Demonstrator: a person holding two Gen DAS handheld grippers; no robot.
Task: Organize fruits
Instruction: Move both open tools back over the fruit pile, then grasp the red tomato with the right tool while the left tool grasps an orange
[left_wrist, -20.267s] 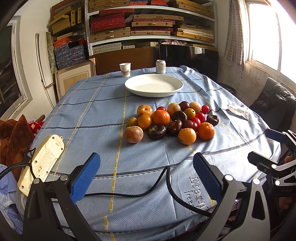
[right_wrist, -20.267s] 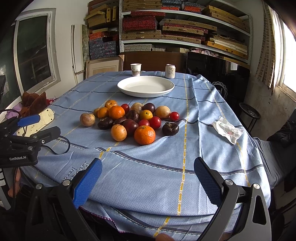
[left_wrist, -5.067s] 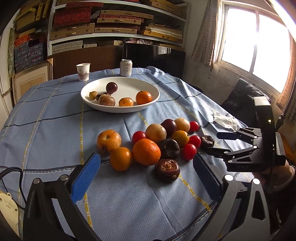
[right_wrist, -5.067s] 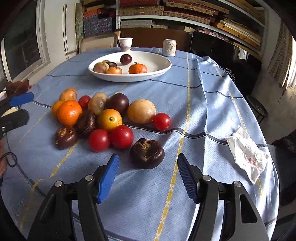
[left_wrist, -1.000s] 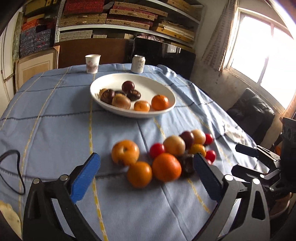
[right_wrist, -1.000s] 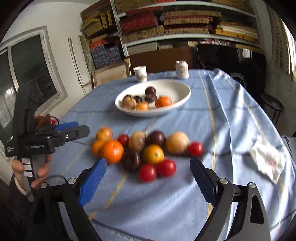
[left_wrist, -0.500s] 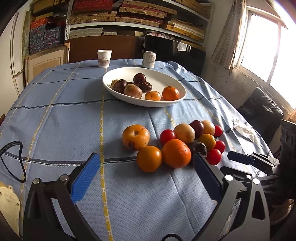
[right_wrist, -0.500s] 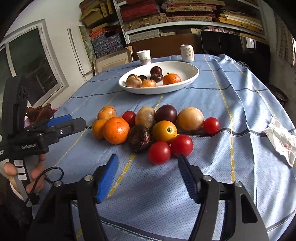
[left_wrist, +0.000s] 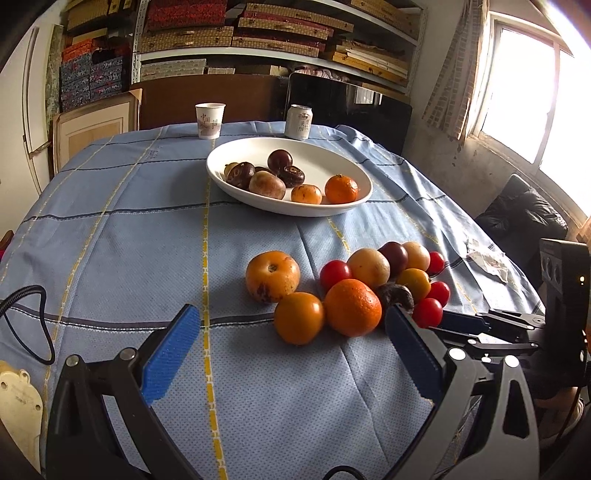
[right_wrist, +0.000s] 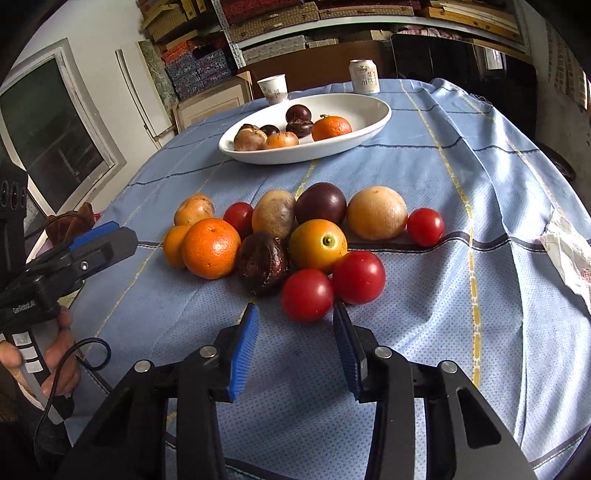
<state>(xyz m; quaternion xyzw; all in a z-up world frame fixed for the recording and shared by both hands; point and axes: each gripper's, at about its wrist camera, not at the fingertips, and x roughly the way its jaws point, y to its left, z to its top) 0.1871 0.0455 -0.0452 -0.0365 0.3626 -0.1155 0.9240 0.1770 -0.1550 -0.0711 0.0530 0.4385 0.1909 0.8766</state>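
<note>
Right gripper (right_wrist: 295, 325), jaws closing with nothing yet between the pads, points at the nearest red tomato (right_wrist: 307, 294) of the fruit cluster near the table's near edge. Left gripper (left_wrist: 291, 354) hovers wide apart, empty. White plate (right_wrist: 373, 118) toward the far edge holds seven fruits.

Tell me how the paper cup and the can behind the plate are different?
The paper cup is open on top and widens upward; the can is closed on top with straight sides. The cup stands behind the left end of the plate, the can further right. The cup looks like paper, the can like shiny metal. Both are pale, printed, upright and on the blue cloth.
</note>
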